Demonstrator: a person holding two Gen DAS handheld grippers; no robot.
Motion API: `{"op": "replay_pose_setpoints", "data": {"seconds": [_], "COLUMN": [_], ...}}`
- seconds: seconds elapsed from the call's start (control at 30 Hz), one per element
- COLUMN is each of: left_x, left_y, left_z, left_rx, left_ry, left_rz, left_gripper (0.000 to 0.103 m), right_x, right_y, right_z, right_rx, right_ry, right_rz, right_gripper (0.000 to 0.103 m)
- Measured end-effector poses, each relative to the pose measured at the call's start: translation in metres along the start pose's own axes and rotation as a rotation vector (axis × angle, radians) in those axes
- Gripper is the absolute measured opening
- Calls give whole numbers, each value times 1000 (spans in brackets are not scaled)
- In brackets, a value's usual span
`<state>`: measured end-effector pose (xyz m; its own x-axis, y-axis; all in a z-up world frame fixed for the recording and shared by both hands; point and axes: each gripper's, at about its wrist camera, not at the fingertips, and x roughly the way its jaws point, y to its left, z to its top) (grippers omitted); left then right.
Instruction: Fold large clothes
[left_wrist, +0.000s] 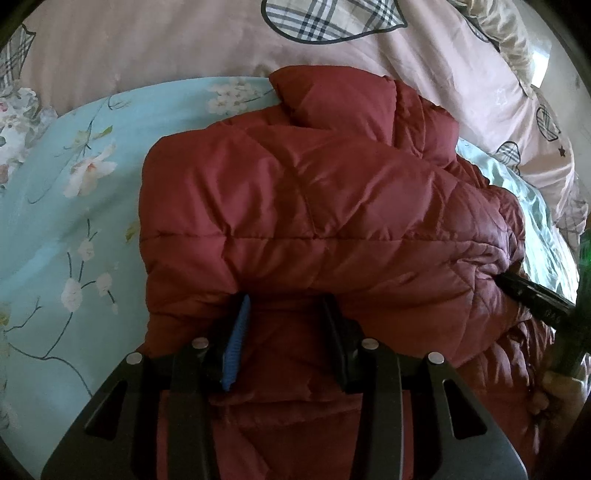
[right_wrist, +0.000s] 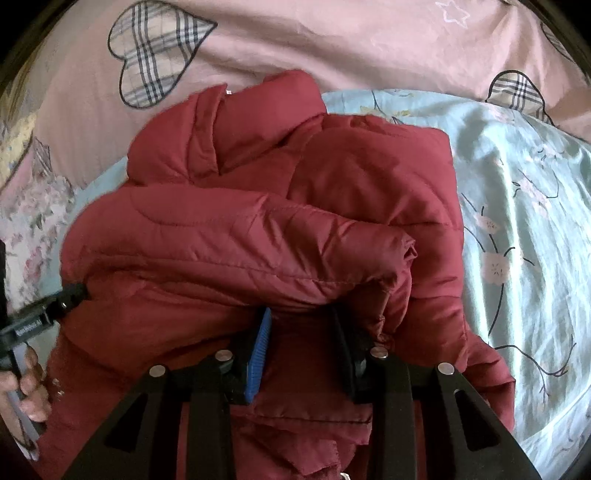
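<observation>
Both grippers, left (left_wrist: 286, 306) and right (right_wrist: 301, 321), clench the jacket (left_wrist: 314, 206) edge; their fingertips are buried under its puffy fold.

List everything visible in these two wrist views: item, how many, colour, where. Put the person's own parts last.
padded jacket: one, dark red, quilted, bunched in a fold on the bed sheet, centre of both views.
bed sheet: one, pale blue with white blossoms, under the jacket.
duvet: one, pink with plaid hearts, beyond the jacket.
pillow: one, beige with a ruffled edge, top right of the left wrist view; partly cut off.
left tongs: black, one blue pad, closed on a thick fold of jacket.
right tongs: black, one blue pad, closed on a jacket fold.
hand: one clearly seen, on the left tongs' handle.
</observation>
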<state>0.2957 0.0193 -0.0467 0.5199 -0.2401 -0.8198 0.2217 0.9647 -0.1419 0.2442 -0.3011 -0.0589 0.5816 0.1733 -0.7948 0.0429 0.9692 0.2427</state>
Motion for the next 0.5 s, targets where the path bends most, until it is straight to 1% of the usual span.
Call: {"op": "replay_pose_setpoints", "data": {"seconds": [0.07,0.1,0.17,0.2,0.27,0.33,0.4,0.5], "left_x": [-8,-14,-27,-33,-45,-53,-65,-83], "left_y": [0,1,3,5,8,11,13,17], "left_z": [0,-1,-5,-7,-16,-26,-39,-58], "left_rx": [6,7,0,-4,-15,-26,-40,-70], "left_ry": [6,8,-3,-7,-10,-1,2,-8], "left_rz": [8,11,13,13,10,9,9,-9], "left_gripper": [38,40,47,50,50,50,50,50], "right_x": [-10,-18,-33,-42,-57,-70,-81,-99], "right_y": [-1,-2,-4,-4,-5,-6,-8,-10], "right_z": [0,-2,-6,-10,-18,-28,-37,-50], "right_rx": [24,36,51,61,68,76,93,97], "right_ry": [-2,-7,-11,-13,-17,-9,7,23], "right_rz": [9,13,23,35,55,79,125,145], "right_gripper": [36,36,39,42,48,49,51,51]}}
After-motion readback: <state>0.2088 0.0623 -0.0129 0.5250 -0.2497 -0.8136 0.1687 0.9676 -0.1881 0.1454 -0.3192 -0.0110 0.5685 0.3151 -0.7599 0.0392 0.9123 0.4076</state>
